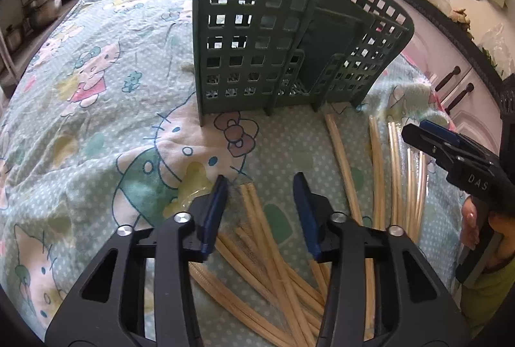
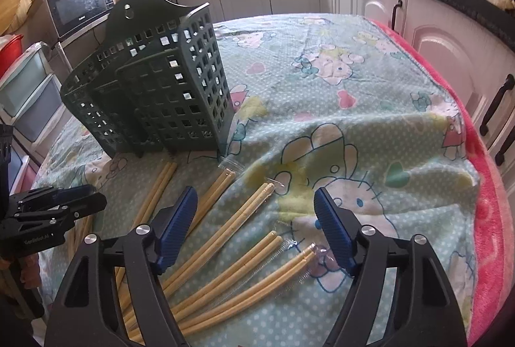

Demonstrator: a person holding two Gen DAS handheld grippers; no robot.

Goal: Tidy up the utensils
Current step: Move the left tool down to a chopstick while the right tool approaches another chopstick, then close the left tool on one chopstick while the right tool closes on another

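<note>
A cartoon-print tablecloth [image 2: 354,109], a green slotted utensil caddy [image 1: 257,51] standing upright at the far side, and pale wooden chopsticks [image 2: 225,228] scattered flat on the cloth in front of it: this is my view through both wrist cameras.

My left gripper [image 1: 260,212] hovers over the near end of the scatter, jaws spread wide and empty, with a pair of chopsticks [image 1: 254,218] running up between the blue pads. My right gripper [image 2: 256,228] is likewise wide open and holding nothing, poised above several pairs that fan toward the caddy. Some pairs appear to sit in thin clear sleeves, though I cannot be sure of all.

Nothing seems to be in the caddy's compartments yet, so I judge the sorting has barely begun. The step in hand is a first pick. To do it well, I should lower one claw squarely across a single pair, near its middle so it does not tip, close on both sticks together, then lift clear of the neighbours that cross beneath. The sticks look light and slippery; a skewed pinch could scissor them apart.
</note>
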